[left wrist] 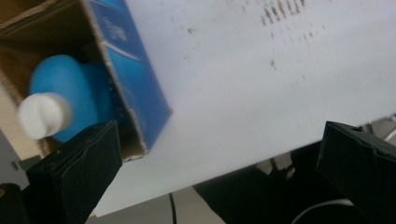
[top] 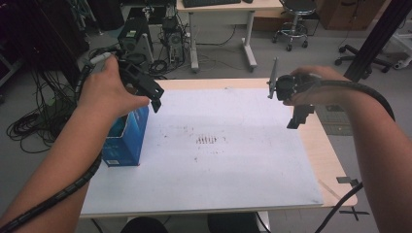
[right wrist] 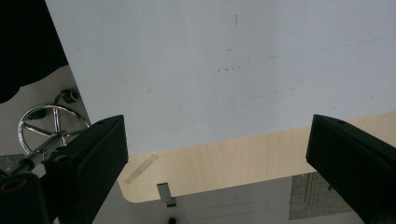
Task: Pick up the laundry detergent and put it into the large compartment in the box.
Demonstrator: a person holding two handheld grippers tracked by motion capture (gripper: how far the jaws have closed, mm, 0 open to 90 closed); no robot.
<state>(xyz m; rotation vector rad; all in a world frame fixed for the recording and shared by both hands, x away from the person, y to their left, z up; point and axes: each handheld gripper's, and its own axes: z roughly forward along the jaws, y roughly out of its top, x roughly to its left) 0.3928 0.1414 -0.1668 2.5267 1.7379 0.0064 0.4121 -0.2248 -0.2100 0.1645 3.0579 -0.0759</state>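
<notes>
An open blue carton (top: 127, 141) stands at the left edge of the white sheet (top: 218, 160) that covers the table. Inside the carton (left wrist: 135, 84) lies a blue bottle (left wrist: 70, 93) with a white cap (left wrist: 44, 114). My left gripper (top: 156, 102) hovers just above and beyond the carton, and its jaws (left wrist: 219, 140) stand wide apart, open and holding nothing. Over the table's right edge, well above the sheet, my right gripper (top: 296, 124) hangs from the hand. In the right gripper view it (right wrist: 215, 135) is open and empty too.
Bare wood of the table (right wrist: 233, 158) borders the sheet on the right, with bits of tape (top: 347, 180) near the corner. Beyond the table are a desk (top: 228, 7), a stool (top: 294, 19), a computer tower (top: 133, 34) and floor cables (top: 29, 126).
</notes>
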